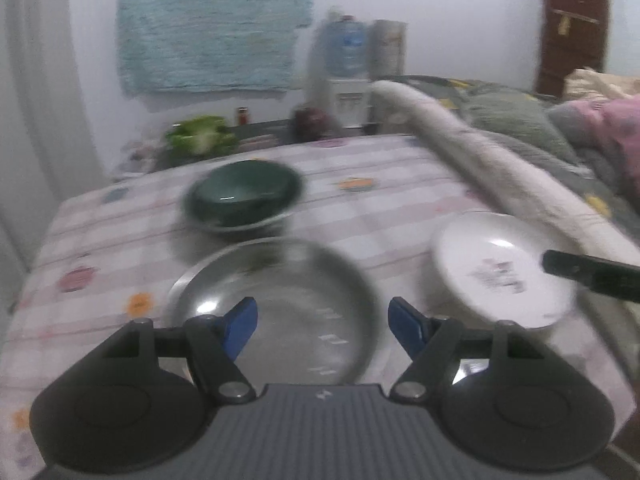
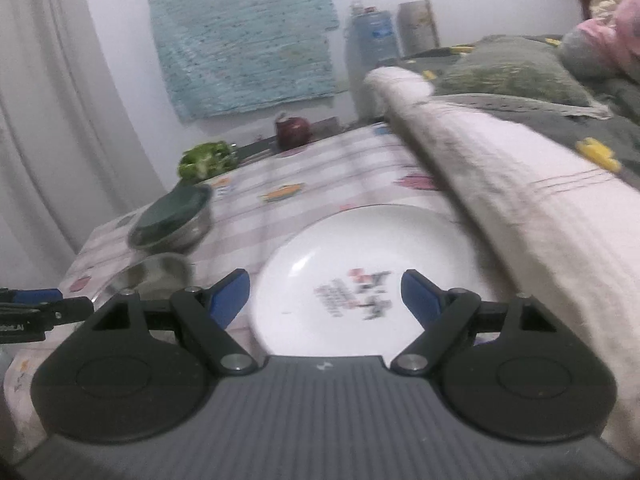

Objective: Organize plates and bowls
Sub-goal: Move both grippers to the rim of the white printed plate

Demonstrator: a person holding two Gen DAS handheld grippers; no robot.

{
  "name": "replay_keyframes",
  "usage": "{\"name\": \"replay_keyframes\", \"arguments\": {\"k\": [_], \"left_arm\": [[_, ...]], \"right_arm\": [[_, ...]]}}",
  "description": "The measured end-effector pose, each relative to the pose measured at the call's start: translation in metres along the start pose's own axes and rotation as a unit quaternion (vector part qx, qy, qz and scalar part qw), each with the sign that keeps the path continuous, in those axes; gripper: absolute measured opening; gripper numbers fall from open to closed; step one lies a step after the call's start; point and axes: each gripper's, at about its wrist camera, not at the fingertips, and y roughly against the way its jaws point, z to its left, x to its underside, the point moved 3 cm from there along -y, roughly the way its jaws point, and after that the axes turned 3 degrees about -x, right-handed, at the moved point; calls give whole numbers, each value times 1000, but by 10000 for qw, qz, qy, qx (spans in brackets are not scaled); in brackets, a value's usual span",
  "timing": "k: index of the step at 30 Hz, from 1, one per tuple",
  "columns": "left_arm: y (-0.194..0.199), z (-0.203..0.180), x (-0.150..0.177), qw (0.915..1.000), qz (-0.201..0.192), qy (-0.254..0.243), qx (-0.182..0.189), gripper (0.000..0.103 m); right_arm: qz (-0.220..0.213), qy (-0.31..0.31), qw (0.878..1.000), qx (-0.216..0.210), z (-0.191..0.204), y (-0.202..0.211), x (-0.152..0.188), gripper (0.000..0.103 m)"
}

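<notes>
- Two grippers we hold over the table (image 1: 100,240), and both have the jaws wide apart with nothing between the blue pads.
- Our left gripper (image 1: 322,322) hangs above the near edge of the steel plate (image 1: 276,280), not touching it as far as we can tell.
- Our right gripper (image 2: 325,300) is above the white plate (image 2: 360,272); the pads do not grip its rim.
- White plate has a small print in red and dark ink at its centre, too blurred for us to read.
- Green bowl (image 1: 244,194) is round and glossy, and sits inside a shallow steel dish behind the steel plate.
- Table wears a checked cloth, pink and white, with small pictures on it.
- Rolled pale blanket (image 2: 500,184) lies just beside the white plate.
</notes>
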Motion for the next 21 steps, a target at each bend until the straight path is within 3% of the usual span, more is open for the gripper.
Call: {"name": "replay_keyframes", "arguments": {"k": [5, 11, 15, 21], "left_arm": [[-18, -53, -2, 9994, -38, -86, 329, 72], [-56, -97, 8, 9988, 194, -178, 401, 63], [-75, -107, 14, 9981, 401, -45, 456, 59], [-92, -112, 18, 9972, 563, 38, 482, 51]], "right_arm": [[40, 309, 9994, 177, -30, 6, -13, 78], [320, 400, 9986, 124, -60, -13, -27, 64], [499, 442, 9978, 44, -69, -31, -30, 54], [751, 467, 9961, -2, -81, -58, -33, 47]]}}
